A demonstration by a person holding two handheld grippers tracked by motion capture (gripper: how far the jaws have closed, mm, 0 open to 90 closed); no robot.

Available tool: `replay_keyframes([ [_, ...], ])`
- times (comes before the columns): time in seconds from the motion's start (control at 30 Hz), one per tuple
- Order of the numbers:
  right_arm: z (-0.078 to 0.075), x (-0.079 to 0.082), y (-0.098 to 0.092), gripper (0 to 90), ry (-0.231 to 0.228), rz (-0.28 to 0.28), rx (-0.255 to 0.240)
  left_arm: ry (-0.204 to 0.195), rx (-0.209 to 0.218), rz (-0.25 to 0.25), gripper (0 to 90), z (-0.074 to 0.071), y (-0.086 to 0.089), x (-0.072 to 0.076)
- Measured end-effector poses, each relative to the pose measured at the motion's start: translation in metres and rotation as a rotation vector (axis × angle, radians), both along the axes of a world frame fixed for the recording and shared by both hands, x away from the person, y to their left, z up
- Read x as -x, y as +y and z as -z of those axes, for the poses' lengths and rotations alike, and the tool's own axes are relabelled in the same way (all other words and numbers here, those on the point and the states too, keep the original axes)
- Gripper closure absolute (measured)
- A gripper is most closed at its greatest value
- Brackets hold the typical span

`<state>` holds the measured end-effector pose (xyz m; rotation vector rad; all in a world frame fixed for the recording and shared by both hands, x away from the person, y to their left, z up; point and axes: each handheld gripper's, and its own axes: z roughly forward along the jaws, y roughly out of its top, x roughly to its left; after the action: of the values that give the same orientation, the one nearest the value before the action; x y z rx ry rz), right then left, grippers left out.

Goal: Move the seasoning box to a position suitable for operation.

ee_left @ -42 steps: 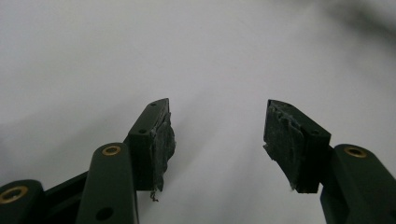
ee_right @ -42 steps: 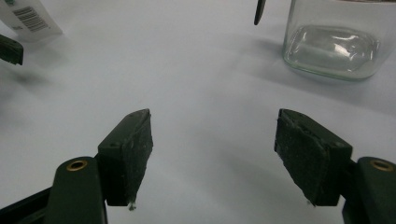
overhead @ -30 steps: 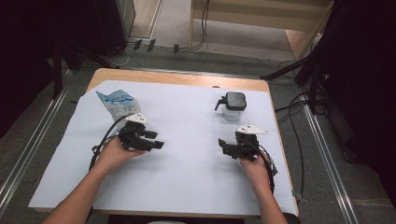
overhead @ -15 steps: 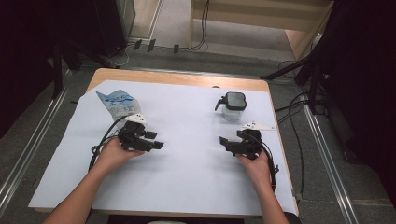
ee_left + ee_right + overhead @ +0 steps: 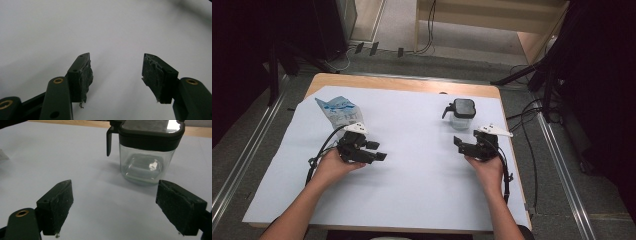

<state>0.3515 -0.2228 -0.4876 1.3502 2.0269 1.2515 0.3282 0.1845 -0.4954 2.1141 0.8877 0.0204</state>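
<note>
Barely begun: high view has the left gripper (image 5: 379, 151) spread and idle, the right gripper (image 5: 458, 142) near the untouched lidded jar (image 5: 462, 113); left gripper view, jaws apart over bare white sheet (image 5: 75, 30); right gripper view, jaws just widened, nothing between, jar ahead, grasp pending.

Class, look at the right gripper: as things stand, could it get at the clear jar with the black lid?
Probably yes. The right gripper stands open with nothing between its jaws, and the clear jar sits upright just ahead of it on the white sheet, with bare sheet between them.

Jar (image 5: 146, 152) lid cut off at top edge; blue pouch (image 5: 339, 111) print unreadable.
</note>
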Motion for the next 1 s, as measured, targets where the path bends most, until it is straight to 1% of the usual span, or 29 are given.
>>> replay_keyframes([
  [0.03,0.000,-0.002,0.000,14.4,-0.002,-0.002,0.004,-0.001,0.001,-0.001,40.9,0.000,0.000,0.000],
  [0.1,0.001,-0.006,0.002,7.7,0.008,0.006,0.007,-0.001,0.001,0.001,40.8,0.000,0.000,0.001],
  [0.17,0.003,-0.009,0.002,3.6,0.021,0.003,-0.004,0.000,0.000,0.004,40.7,0.000,-0.001,0.001],
  [0.2,0.003,-0.009,0.002,3.6,0.021,0.003,-0.004,0.000,0.000,0.004,40.7,0.000,-0.001,0.001],
  [0.23,0.004,-0.012,0.003,0.0,0.043,0.015,0.002,0.002,0.003,0.004,40.7,0.000,-0.001,0.002],
  [0.3,0.004,-0.015,0.004,0.0,0.047,0.026,0.028,0.005,0.005,0.003,40.7,0.000,-0.001,0.002],
  [0.37,0.005,-0.020,0.005,0.0,0.049,0.038,0.018,0.005,0.004,0.002,40.6,0.000,-0.001,0.002],
  [0.47,0.007,-0.029,0.004,0.0,0.065,0.036,-0.002,0.000,0.014,0.003,40.6,0.000,-0.003,0.004],
  [0.53,0.007,-0.032,0.005,0.0,0.072,0.043,0.001,0.000,0.012,0.002,40.6,0.000,-0.003,0.004],
  [0.57,0.008,-0.039,0.005,0.0,0.073,0.057,0.019,0.001,0.012,0.003,40.6,0.000,-0.003,0.005],
  [0.6,0.009,-0.041,0.005,0.0,0.073,0.068,0.023,0.001,0.010,0.003,40.7,0.000,-0.003,0.005],
  [0.7,0.009,-0.048,0.005,0.0,0.075,0.073,0.026,0.002,0.015,0.006,40.7,-0.001,-0.003,0.005],
  [0.77,0.008,-0.054,0.006,0.0,0.072,0.085,0.040,0.004,0.014,0.008,40.7,-0.001,-0.004,0.006],
  [0.83,0.007,-0.059,0.006,0.0,0.070,0.090,0.029,0.002,0.014,0.006,40.7,-0.001,-0.004,0.006],
  [0.87,0.007,-0.059,0.006,0.0,0.070,0.090,0.029,0.001,0.015,0.006,40.7,-0.001,-0.004,0.006],
  [0.9,0.007,-0.065,0.006,0.0,0.070,0.091,0.025,-0.002,0.014,0.005,40.7,-0.001,-0.004,0.007],
  [0.97,0.007,-0.067,0.007,0.0,0.074,0.097,0.024,-0.003,0.011,0.005,40.6,-0.002,-0.004,0.007],
  [1.0,0.008,-0.071,0.008,0.0,0.068,0.101,0.022,-0.004,0.011,0.007,40.7,-0.002,-0.004,0.007],
])
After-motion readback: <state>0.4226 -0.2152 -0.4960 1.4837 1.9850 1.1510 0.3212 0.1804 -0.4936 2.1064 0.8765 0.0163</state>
